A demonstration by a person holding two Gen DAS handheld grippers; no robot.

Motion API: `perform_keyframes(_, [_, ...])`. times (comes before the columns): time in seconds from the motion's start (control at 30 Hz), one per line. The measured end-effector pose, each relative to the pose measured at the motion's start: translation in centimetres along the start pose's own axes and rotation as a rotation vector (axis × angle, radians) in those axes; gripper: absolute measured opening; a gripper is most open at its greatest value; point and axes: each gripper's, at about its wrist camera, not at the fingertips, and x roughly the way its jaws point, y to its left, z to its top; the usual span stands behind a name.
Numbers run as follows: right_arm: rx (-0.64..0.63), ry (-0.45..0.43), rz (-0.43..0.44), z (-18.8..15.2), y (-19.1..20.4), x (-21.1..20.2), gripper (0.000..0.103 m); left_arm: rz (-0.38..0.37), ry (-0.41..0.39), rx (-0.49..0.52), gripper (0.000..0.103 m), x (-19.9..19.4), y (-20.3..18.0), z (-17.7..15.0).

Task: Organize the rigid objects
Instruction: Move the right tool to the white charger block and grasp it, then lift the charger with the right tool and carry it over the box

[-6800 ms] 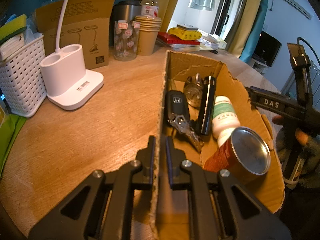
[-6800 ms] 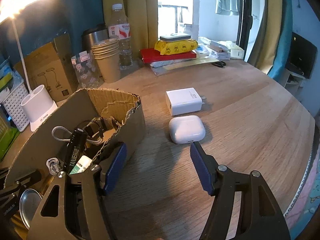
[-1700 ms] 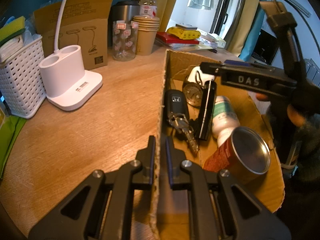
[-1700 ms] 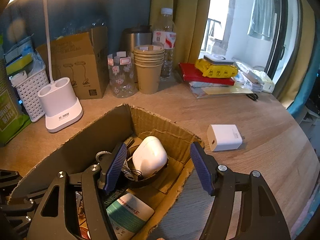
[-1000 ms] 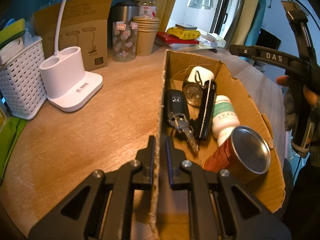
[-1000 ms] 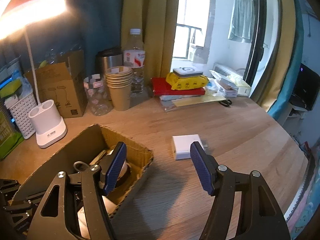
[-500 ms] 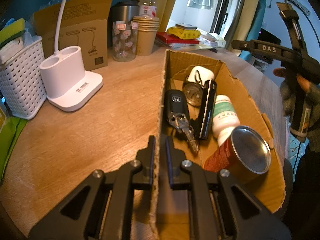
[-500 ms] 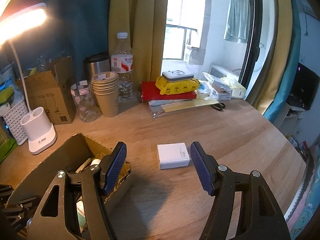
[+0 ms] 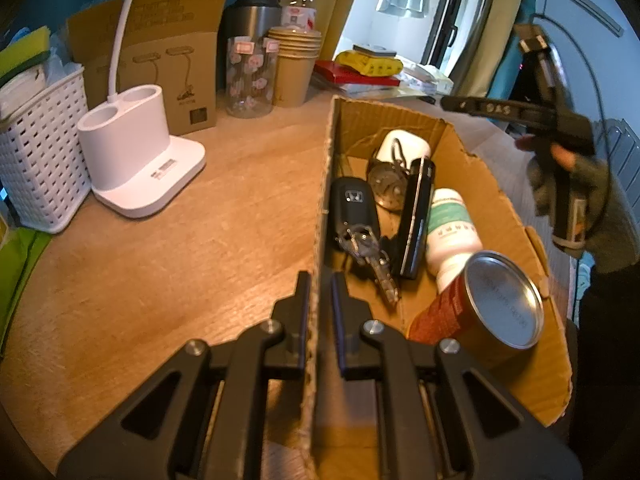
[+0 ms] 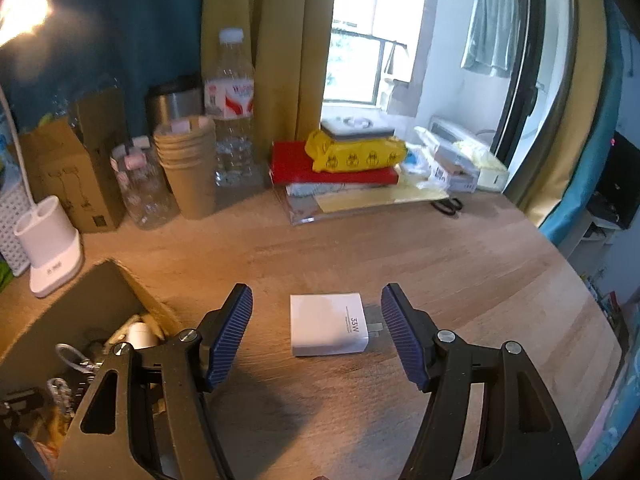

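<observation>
Wooden surface holds the white charger just beyond the right gripper, jaws wide and empty, which should straddle its flat sides squarely before closing, while the left gripper, jaws narrow, pins the cardboard box wall.

R claw open, blue pads wide, white charger lying flat on table btwn them, not touched; prongs face right pad. Cardboard box at lower left w/ keys and a white case inside. Cups, bottle, books along far edge.
</observation>
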Motion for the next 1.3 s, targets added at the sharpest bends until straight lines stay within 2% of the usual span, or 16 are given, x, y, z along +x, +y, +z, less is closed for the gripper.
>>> perform_keyframes(0.17, [0.000, 0.033, -0.004, -0.4, -0.4, 2.0, 0.070, -0.004, 0.003, -0.003, 0.011, 0.2, 0.2, 0.1])
perform_keyframes(0.5, [0.013, 0.048, 0.096, -0.6, -1.7, 3.1, 0.070, -0.011, 0.006, -0.002, 0.011, 0.5, 0.3, 0.2])
perform_keyframes(0.87, [-0.027, 0.090, 0.092, -1.7, -1.9, 4.6, 0.070, -0.013, 0.009, -0.004, 0.011, 0.6, 0.3, 0.2])
perform_keyframes(1.07, [-0.048, 0.093, 0.061, -1.8, -1.4, 5.1, 0.070, -0.013, 0.009, -0.003, 0.011, 0.6, 0.3, 0.2])
perform_keyframes(1.1, [-0.049, 0.094, 0.056, -1.9, -1.3, 5.1, 0.069, -0.013, 0.009, -0.004, 0.011, 0.6, 0.3, 0.2])
perform_keyframes(1.17, [-0.055, 0.097, 0.057, -2.0, -1.2, 5.3, 0.061, -0.013, 0.009, -0.003, 0.011, 0.6, 0.3, 0.2])
perform_keyframes(1.3, [-0.056, 0.095, 0.052, -2.1, -1.2, 5.2, 0.060, -0.013, 0.009, -0.003, 0.011, 0.6, 0.4, 0.2])
